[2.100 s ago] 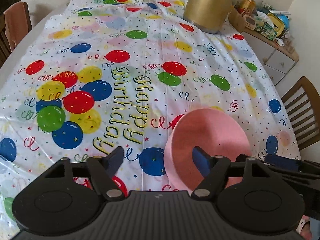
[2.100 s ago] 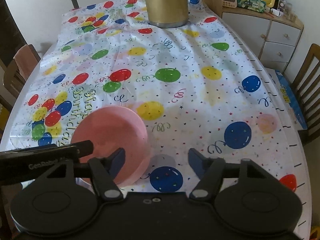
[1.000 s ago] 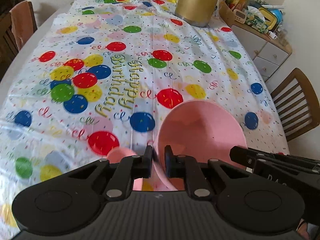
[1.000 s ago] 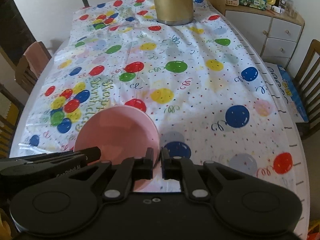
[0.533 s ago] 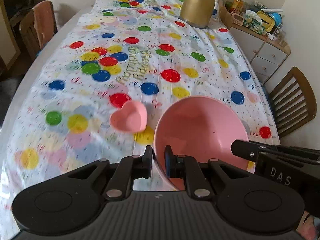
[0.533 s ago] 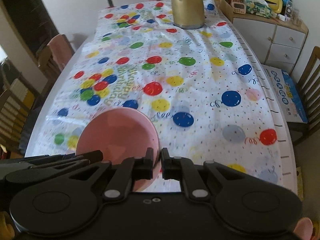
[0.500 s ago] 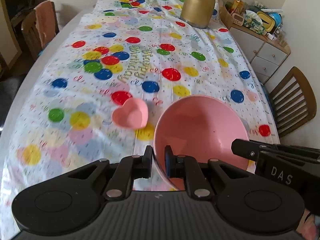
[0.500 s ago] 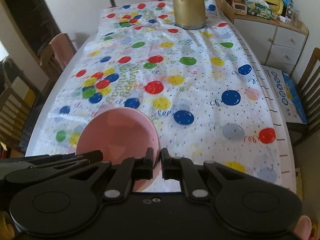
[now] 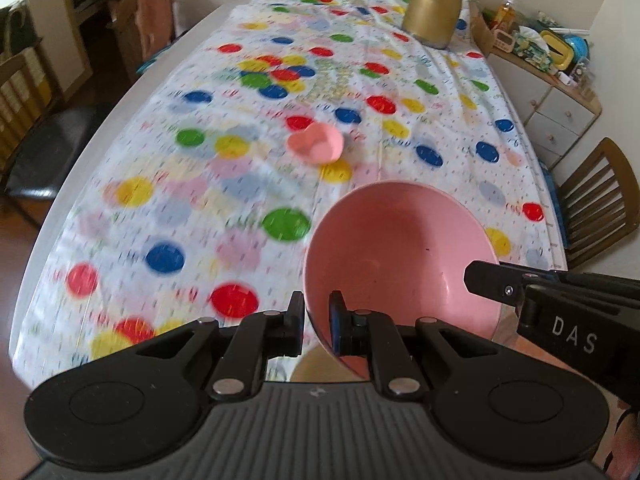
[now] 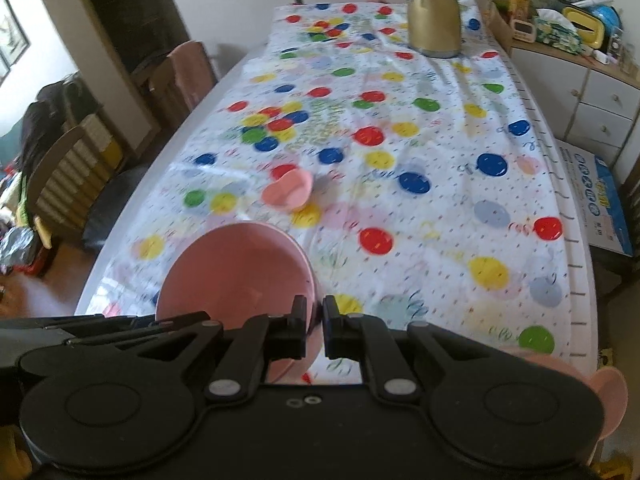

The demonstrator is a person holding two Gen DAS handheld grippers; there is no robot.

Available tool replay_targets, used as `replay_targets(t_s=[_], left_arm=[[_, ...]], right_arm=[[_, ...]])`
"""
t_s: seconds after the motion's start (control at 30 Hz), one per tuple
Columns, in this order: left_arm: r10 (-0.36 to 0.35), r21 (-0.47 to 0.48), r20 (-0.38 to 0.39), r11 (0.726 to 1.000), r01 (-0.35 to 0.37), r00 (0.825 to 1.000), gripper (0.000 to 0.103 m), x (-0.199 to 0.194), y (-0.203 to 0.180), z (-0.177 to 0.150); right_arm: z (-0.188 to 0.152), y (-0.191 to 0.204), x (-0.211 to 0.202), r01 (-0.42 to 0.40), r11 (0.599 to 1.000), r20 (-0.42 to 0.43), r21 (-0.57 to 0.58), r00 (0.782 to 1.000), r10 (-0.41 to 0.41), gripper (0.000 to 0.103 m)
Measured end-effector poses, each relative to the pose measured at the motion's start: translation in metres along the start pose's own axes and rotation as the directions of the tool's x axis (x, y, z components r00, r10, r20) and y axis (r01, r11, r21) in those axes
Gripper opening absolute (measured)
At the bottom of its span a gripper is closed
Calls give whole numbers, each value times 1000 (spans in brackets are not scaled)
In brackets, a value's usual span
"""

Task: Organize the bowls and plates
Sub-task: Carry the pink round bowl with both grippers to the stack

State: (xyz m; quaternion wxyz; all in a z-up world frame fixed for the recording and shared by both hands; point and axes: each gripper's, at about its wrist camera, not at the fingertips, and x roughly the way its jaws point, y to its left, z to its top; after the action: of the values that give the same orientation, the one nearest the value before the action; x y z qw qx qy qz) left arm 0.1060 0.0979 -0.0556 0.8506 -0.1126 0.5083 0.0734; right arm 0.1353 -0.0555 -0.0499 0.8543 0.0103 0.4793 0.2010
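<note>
I hold a large pink bowl between both grippers, lifted above the near end of the table. My left gripper is shut on its left rim. My right gripper is shut on its right rim, and the bowl shows to the left in the right wrist view. A small pink heart-shaped bowl sits on the balloon tablecloth further out; it also shows in the right wrist view. A pink dish edge peeks in at the lower right, mostly hidden.
A gold kettle stands at the table's far end. A cabinet with clutter on top is at the right. Wooden chairs stand at the right and left. A blue box lies on the floor.
Both grippers have drawn back and up with the pink bowl still held. The table and the heart-shaped bowl now look further away.
</note>
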Motion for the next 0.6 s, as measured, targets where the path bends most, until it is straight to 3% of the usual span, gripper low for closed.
replay_targets(t_s=[0.37, 0.6], left_arm=[[41, -36, -45, 998, -42, 998, 12, -4, 5, -54], [48, -43, -56, 998, -51, 997, 12, 5, 2, -66]], right_arm=[[-47, 5, 0, -53, 998, -58, -29, 997, 51, 6], [-61, 2, 5, -47, 998, -74, -34, 996, 44, 6]])
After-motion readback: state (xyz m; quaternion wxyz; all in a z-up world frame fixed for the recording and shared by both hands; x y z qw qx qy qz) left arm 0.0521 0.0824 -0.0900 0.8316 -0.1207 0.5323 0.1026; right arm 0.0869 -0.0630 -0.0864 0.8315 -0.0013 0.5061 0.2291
